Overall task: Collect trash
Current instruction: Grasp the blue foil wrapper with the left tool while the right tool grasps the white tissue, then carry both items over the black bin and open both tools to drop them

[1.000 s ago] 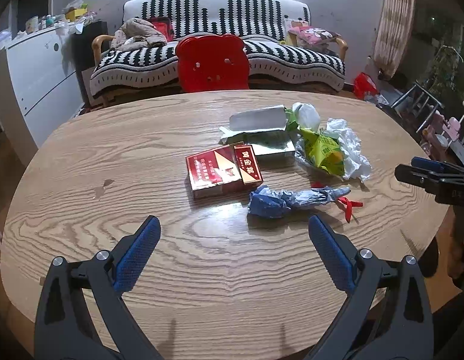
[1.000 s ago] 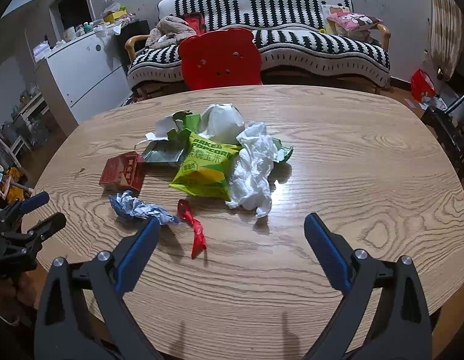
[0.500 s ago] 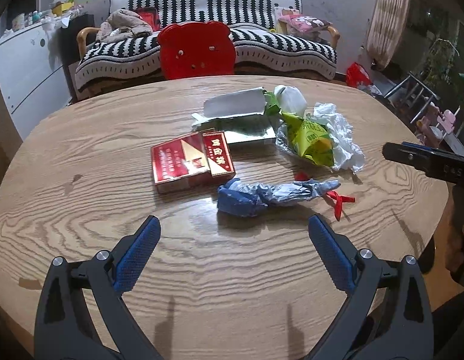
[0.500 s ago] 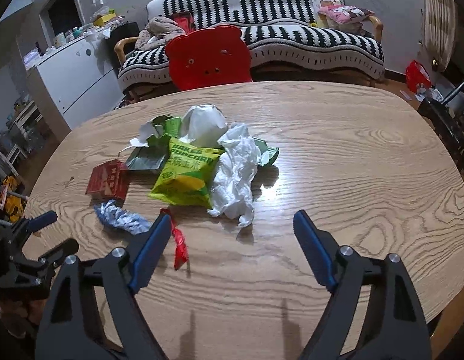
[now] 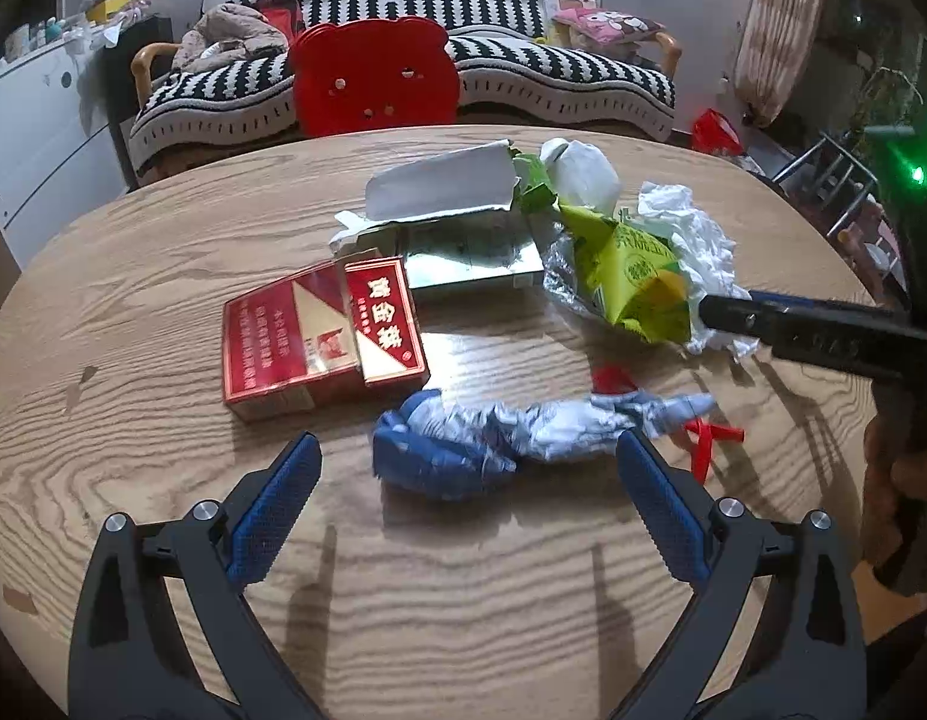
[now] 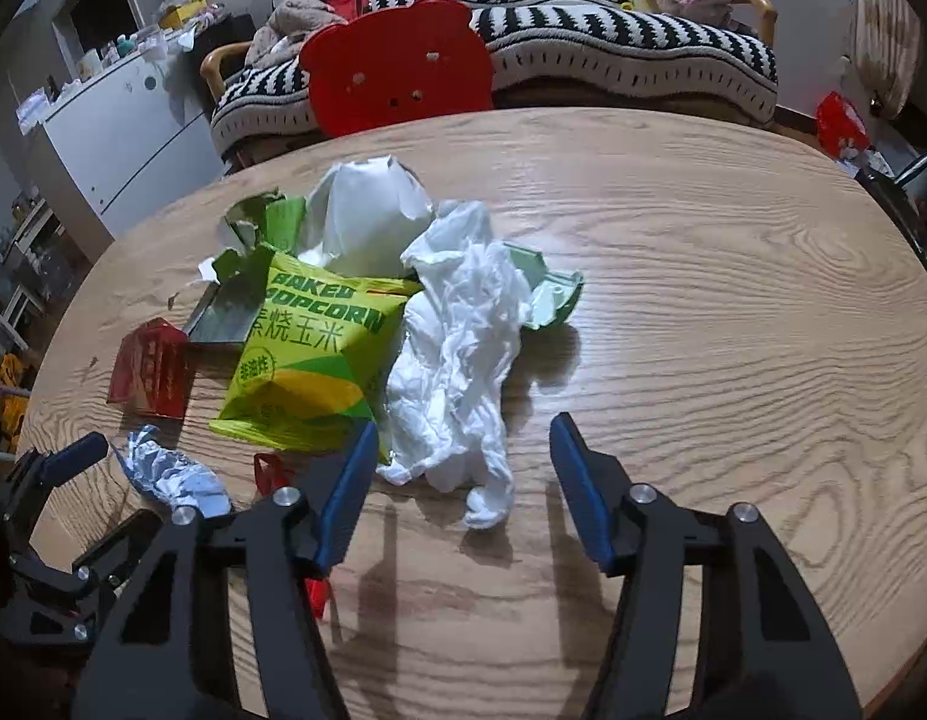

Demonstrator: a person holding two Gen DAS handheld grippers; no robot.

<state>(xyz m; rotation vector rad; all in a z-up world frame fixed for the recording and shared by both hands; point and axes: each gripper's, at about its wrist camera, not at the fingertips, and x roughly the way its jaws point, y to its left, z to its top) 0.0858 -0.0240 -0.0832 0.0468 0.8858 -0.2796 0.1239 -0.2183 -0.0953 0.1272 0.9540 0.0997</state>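
Note:
Trash lies in a heap on the oval wooden table (image 5: 133, 312). My left gripper (image 5: 466, 471) is open, its jaws either side of a crumpled blue and silver wrapper (image 5: 493, 438), which also shows in the right wrist view (image 6: 175, 474). A red cigarette carton (image 5: 319, 336) lies just beyond. My right gripper (image 6: 463, 456) is open around the near end of a crumpled white tissue (image 6: 457, 360). A yellow-green popcorn bag (image 6: 307, 354) lies left of it, and a red scrap (image 5: 703, 438) near the wrapper.
A white torn packet (image 5: 445, 186), a silver box (image 5: 469, 258) and a white bag (image 6: 367, 216) lie at the back of the heap. A red bear-shaped chair (image 5: 373, 84) and a striped sofa (image 5: 553, 78) stand beyond the table. A white cabinet (image 6: 121, 132) is at left.
Both grippers have moved forward and lower toward the heap. The left now straddles the blue wrapper; the right has narrowed a little and reached the white tissue.

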